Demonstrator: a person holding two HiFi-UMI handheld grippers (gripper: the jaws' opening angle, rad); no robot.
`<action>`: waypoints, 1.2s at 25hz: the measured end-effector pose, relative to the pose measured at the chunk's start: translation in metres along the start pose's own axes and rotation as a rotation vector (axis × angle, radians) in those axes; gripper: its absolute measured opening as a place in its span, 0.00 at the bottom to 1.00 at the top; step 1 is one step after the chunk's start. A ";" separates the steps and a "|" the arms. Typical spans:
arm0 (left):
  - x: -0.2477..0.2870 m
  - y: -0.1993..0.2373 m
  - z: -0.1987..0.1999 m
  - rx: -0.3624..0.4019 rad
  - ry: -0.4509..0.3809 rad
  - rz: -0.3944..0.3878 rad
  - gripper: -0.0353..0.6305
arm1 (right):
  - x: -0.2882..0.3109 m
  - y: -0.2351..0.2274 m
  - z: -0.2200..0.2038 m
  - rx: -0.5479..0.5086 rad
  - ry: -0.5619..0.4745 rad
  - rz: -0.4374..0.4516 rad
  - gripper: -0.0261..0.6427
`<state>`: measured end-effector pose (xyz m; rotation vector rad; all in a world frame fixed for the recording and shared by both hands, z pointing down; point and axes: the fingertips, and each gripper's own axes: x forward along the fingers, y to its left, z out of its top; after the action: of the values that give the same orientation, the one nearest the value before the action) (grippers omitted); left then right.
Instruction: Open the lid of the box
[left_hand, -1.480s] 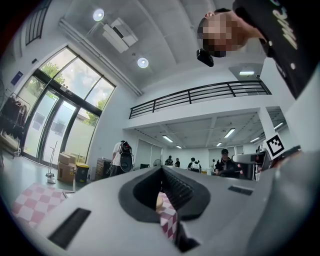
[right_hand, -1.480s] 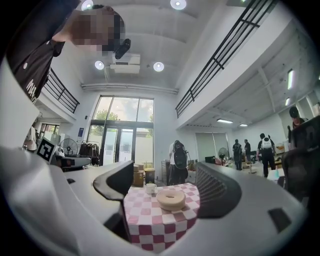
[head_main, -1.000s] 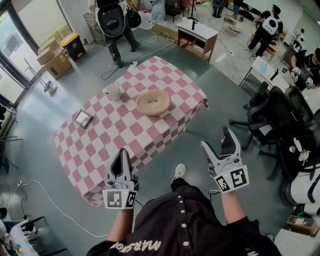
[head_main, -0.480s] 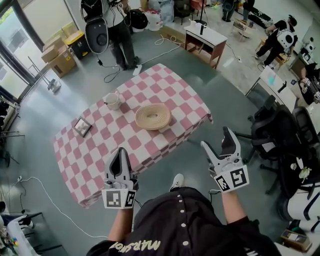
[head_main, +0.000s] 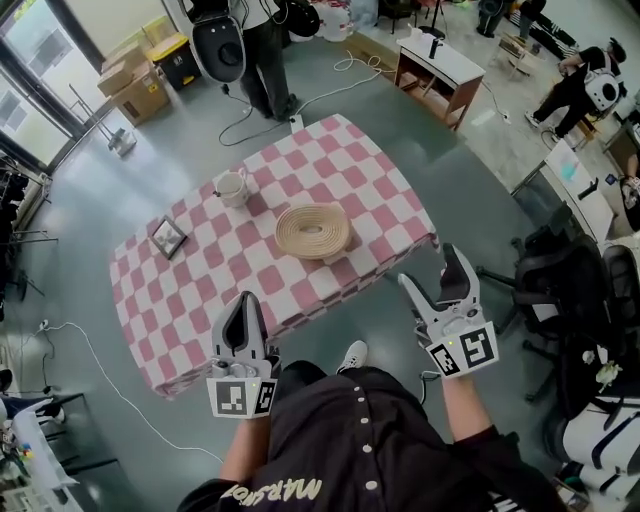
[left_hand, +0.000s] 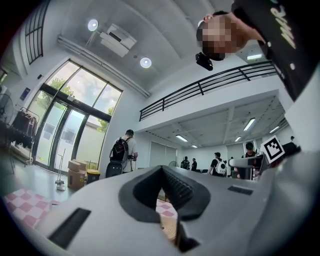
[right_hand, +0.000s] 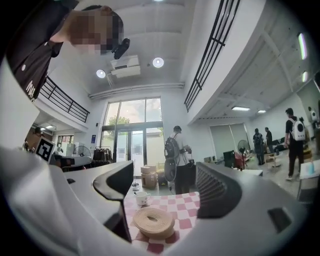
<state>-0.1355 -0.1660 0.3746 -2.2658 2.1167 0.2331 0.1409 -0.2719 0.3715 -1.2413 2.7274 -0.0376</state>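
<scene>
Hovering short of the bench (head_main: 190, 300), right tool (head_main: 433, 270) gaping wide and empty, left tool (head_main: 243, 305) pinched shut on nothing, so best bring the open one squarely down over the round box (head_main: 313, 240) mid-bench and catch its lid (head_main: 312, 224) evenly.

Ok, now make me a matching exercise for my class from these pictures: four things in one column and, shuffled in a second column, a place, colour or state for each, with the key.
Things
1. mug
2. round woven box
3. small framed square
4. right gripper

Descriptions
A. tan, in the middle of the checked cloth
B. open, nothing between its jaws, short of the table
C. white, with a handle
D. dark-edged, nearest the cloth's left corner

Pairs: 1-C, 2-A, 3-D, 4-B
</scene>
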 end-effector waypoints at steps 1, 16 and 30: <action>-0.001 0.000 -0.002 0.010 0.006 0.000 0.06 | 0.005 0.002 -0.004 0.010 0.005 0.010 0.60; 0.046 0.051 -0.004 -0.009 0.003 0.006 0.06 | 0.080 0.015 -0.005 -0.042 0.020 0.060 0.60; 0.047 0.094 -0.003 -0.004 0.019 0.034 0.06 | 0.143 0.074 -0.091 -0.108 0.252 0.310 0.61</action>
<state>-0.2253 -0.2201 0.3791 -2.2447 2.1673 0.2189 -0.0204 -0.3338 0.4383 -0.8744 3.1480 -0.0139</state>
